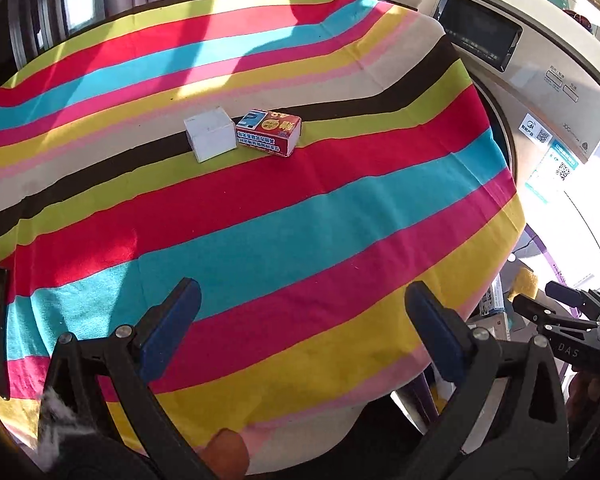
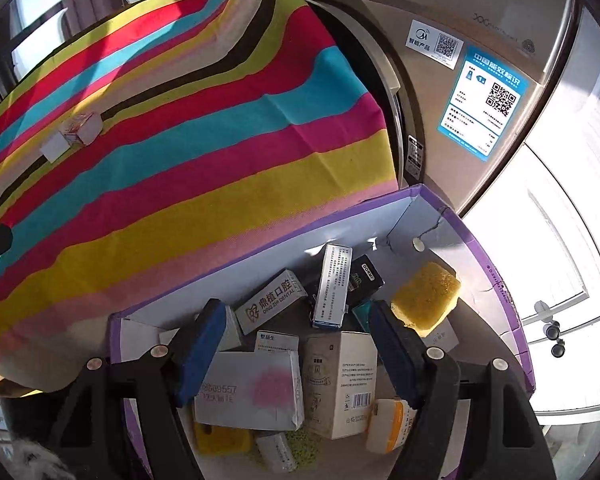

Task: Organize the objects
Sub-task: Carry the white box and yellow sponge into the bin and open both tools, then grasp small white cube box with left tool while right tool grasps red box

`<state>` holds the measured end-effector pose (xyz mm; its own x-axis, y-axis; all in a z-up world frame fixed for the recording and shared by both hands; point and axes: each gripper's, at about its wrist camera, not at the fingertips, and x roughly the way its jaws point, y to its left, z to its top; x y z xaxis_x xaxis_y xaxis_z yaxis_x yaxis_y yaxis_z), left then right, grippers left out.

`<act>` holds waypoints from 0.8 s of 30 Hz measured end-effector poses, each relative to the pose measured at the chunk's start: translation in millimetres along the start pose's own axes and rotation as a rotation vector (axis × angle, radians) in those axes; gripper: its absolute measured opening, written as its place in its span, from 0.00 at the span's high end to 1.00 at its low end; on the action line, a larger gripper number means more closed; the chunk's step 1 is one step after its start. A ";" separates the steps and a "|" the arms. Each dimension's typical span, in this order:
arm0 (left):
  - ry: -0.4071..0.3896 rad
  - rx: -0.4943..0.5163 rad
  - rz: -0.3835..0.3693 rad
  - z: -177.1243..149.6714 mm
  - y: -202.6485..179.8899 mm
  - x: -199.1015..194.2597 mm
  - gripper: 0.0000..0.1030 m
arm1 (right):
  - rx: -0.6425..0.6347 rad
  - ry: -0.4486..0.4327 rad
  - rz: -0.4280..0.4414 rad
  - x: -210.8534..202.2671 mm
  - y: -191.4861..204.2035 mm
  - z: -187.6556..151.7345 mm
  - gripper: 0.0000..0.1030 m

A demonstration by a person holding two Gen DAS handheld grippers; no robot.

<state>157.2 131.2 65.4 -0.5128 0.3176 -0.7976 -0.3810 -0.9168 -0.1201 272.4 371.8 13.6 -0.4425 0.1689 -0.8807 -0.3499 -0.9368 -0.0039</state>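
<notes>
Both tongs, left (image 1: pixel 300 328) wide and right (image 2: pixel 296 344) parted, hold nothing; the white box (image 1: pixel 211 139) looks light and stiff, best pinched across flat sides.

Both claws (image 1: pixel 300 328) (image 2: pixel 296 344) agape, empty.

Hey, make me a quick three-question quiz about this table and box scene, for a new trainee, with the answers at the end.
1. True or false: the left claw holds the white box.
2. Which item touches the white box on the striped tablecloth? A) yellow sponge B) red and white box C) phone
3. Fill in: the yellow sponge lies inside the ______ bin beside the washing machine.

Key
1. False: its jaws stand wide and empty, well short of the box.
2. B, the red and white box.
3. Purple-rimmed; the right claw hangs over it, open and empty.
</notes>
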 end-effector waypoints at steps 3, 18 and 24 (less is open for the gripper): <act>0.011 -0.020 -0.004 -4.9 8.0 2.7 0.01 | -0.025 -0.013 0.017 -1.8 13.9 3.2 0.28; 0.035 -0.117 -0.018 -2.6 60.3 14.3 0.01 | -0.142 -0.047 0.124 11.2 84.4 31.3 0.27; 0.033 -0.111 0.013 8.8 81.8 21.0 0.01 | -0.207 -0.070 0.170 22.8 121.6 48.8 0.27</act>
<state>108.5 65.0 44.0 -0.4904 0.2993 -0.8185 -0.2863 -0.9424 -0.1731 179.5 276.7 16.2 -0.5389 0.0182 -0.8422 -0.0927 -0.9950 0.0378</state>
